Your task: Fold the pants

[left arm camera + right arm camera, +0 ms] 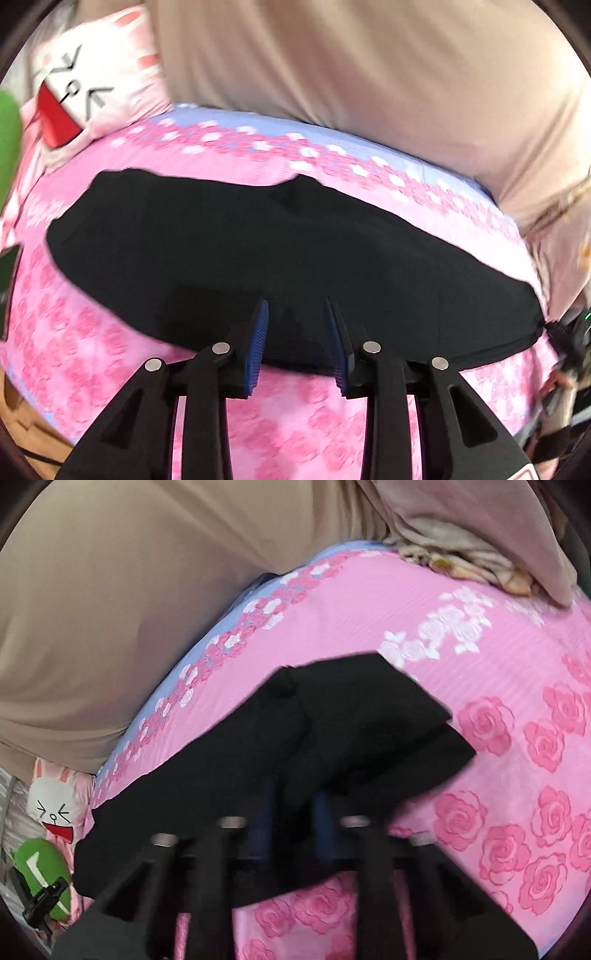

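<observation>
Left wrist view: the left gripper (296, 334) hangs over the near edge of the black pants (258, 258), its blue-padded fingers (256, 347) parted with nothing between them, the cloth lying below and beyond their tips. The pants stretch flat from left to right across a pink rose-patterned bedspread (110, 332). A beige curtain (369, 74) fills the far side, and a white rabbit cushion (92, 74) sits at the far left beside something green (7, 140). Right wrist view: the right gripper (291, 812) is blurred and dark, its fingers drawn together on a bunched end of the pants (332, 720), which rises off the bedspread (517, 775) in folds toward the camera. The curtain (110, 609) hangs at the far left, crumpled beige bedding (480, 535) lies at the far right, and the cushion (55, 805) is at the near left.
</observation>
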The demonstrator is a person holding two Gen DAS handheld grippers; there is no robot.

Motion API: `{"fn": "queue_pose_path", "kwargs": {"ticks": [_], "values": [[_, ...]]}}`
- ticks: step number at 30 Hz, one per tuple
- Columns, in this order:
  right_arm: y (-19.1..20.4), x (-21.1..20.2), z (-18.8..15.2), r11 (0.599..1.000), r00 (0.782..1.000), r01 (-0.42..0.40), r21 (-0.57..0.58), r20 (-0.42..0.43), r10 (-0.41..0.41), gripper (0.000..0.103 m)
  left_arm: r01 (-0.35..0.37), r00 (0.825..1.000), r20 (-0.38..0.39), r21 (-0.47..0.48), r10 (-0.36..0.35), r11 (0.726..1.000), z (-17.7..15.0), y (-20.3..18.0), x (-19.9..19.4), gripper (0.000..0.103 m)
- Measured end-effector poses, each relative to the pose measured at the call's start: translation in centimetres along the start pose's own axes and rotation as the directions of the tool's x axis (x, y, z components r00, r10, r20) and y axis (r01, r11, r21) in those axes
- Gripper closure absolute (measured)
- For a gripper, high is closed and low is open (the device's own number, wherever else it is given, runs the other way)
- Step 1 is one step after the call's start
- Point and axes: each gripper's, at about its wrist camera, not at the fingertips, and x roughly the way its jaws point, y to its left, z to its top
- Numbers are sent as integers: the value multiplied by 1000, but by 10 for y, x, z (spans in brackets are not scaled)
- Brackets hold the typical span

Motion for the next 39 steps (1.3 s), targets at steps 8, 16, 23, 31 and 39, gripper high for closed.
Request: {"fn": "queue_pose_path", "kwargs": {"ticks": [8, 16, 23, 31, 39], "values": [[-15, -12, -28, 990, 993, 113, -83, -29, -116, 98, -22, 998, -56, 78, 26, 997, -22, -27, 47, 73], [-31, -6, -15, 999, 998, 48, 8, -43, -47, 73, -44, 993, -98, 148, 59, 988, -42, -26, 75, 71], [-19, -38, -19, 995, 995, 94, -32, 35, -93, 84, -64, 988, -116, 289, 101, 955, -53, -24, 64, 103], [-49, -47, -28, 990, 993, 114, 89, 12, -115, 38, 18, 1000, 15, 273, -22, 962, -53, -43, 8, 68], [-51, -1, -6, 984, 995, 100, 145, -5, -100, 28, -3, 998, 65, 254, -14, 967, -55, -68, 18, 47]]}}
